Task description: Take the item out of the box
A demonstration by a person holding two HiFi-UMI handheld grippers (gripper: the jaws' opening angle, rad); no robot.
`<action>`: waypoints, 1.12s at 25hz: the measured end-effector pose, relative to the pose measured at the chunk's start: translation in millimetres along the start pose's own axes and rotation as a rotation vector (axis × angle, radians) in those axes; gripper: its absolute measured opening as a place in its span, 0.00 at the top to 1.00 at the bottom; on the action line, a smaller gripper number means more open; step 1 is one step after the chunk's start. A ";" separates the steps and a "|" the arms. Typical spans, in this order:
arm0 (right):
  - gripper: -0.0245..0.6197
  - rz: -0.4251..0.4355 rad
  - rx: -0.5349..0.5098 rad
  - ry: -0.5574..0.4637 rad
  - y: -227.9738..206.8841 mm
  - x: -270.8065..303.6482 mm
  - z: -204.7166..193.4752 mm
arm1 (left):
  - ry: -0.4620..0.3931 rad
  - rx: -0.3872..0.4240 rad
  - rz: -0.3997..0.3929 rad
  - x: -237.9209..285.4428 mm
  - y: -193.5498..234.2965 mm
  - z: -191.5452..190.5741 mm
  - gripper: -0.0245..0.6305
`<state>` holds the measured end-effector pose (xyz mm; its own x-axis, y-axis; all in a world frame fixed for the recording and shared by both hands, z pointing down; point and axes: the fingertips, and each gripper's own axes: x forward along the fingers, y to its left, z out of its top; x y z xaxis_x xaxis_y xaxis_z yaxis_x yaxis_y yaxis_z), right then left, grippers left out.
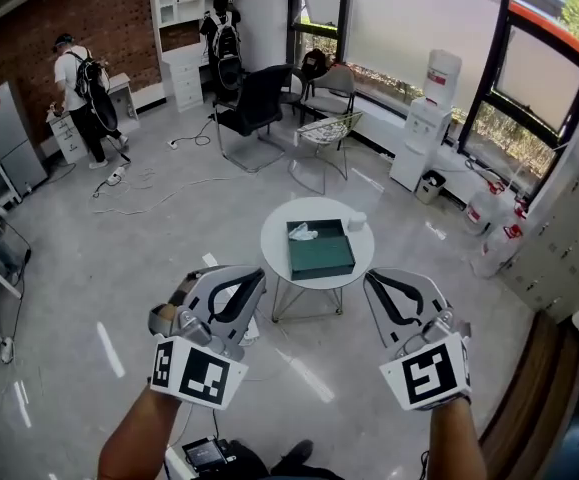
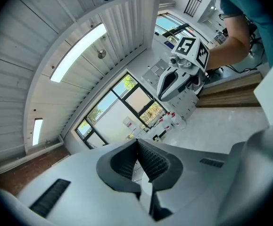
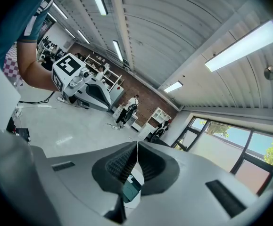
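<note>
The left tongs (image 2: 137,142) are pressed together with nothing between them; the right tongs (image 2: 162,94) hang at one o'clock, before the windows (image 2: 127,98).

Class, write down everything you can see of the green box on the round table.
The box is dark green, square and shallow, with low walls and no lid on it; it looks like card. It lies flat near the middle of the white round table, turned slightly askew. A crumpled white item sits in its far left corner; the rest of its floor is bare.
</note>
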<state>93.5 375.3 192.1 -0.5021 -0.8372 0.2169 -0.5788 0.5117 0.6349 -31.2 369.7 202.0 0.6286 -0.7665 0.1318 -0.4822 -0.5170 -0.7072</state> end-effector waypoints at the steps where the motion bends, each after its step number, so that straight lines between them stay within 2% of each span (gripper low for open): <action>1: 0.90 -0.002 0.004 0.002 -4.9 -0.1 -6.4 | 0.000 0.002 -0.005 7.9 -2.6 1.6 0.93; 12: 0.90 -0.050 0.045 0.095 -54.2 40.7 -66.2 | -0.056 -0.019 -0.078 107.3 8.1 -19.1 0.93; 18: 0.90 -0.107 0.062 0.157 -92.3 99.2 -68.4 | -0.122 -0.020 -0.142 165.9 53.4 -44.8 0.93; 28: 0.90 -0.181 0.108 0.231 -143.8 206.7 -83.6 | -0.184 -0.012 -0.240 260.3 121.4 -103.6 0.93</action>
<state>126.7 112.5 207.6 -0.2325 -0.9319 0.2783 -0.7167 0.3576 0.5987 10.7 67.9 222.4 0.8249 -0.5406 0.1651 -0.3131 -0.6802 -0.6628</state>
